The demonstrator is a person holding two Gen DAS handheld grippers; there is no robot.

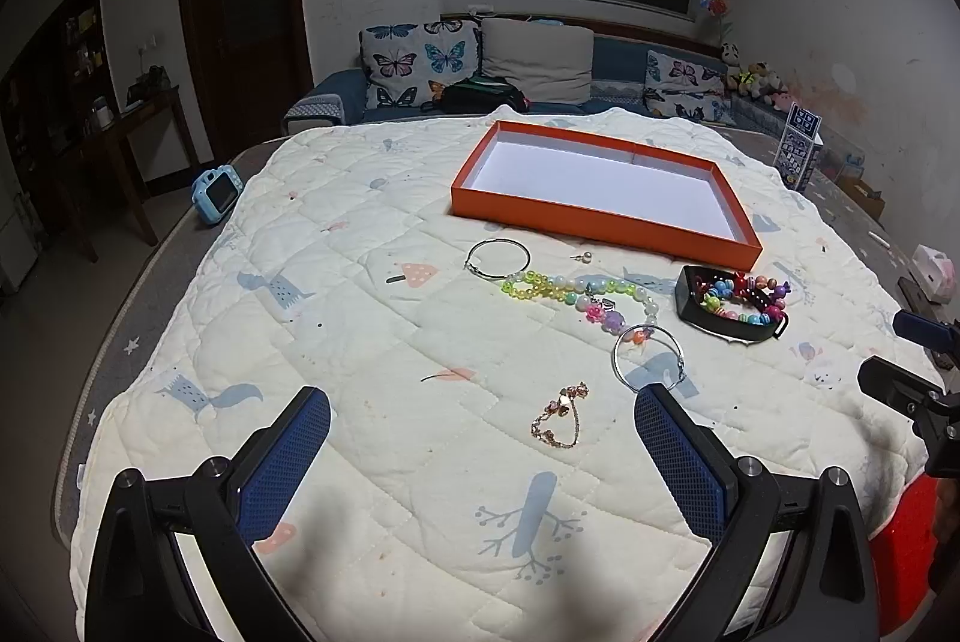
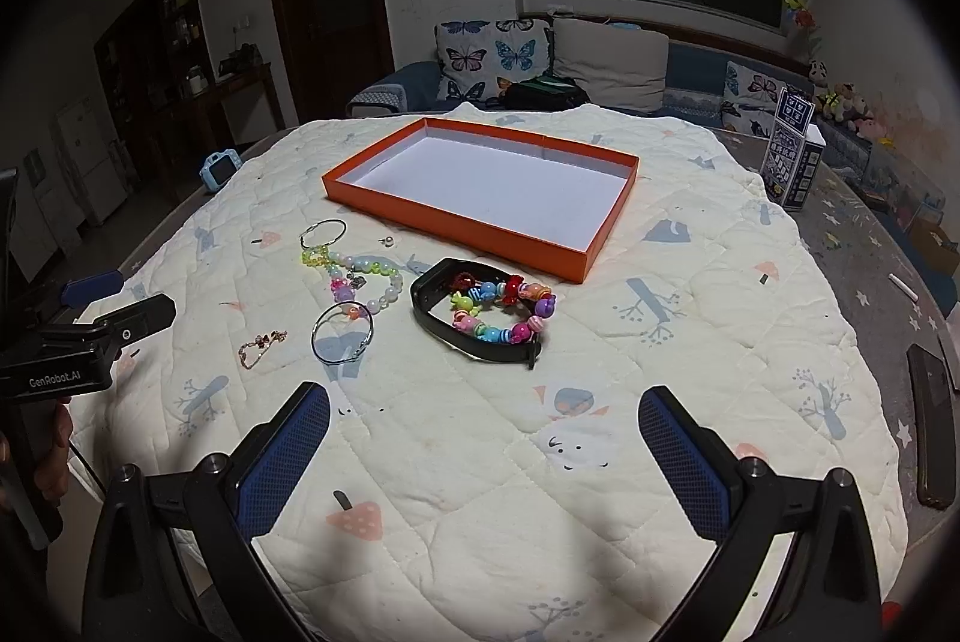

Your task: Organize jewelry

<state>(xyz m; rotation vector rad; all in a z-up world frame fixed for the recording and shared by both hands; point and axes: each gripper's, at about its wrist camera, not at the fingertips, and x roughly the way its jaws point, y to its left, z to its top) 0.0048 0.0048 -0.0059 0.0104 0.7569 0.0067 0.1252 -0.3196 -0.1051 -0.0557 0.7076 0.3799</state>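
Orange tray (image 1: 606,216) empty; jewelry loose on quilt (image 1: 360,342). Both claws, left claw (image 1: 483,438) and right claw (image 2: 483,438), wide open, empty. Risk: thin gold chain (image 1: 558,420) slips the pads or snags the quilting.

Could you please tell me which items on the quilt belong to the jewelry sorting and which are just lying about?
For the job:
orange tray
rose-gold chain bracelet
silver bangle
pastel bead necklace
silver hoop
pearl stud earring
colourful bead bracelet
black band

Lying about:
blue toy camera
printed carton
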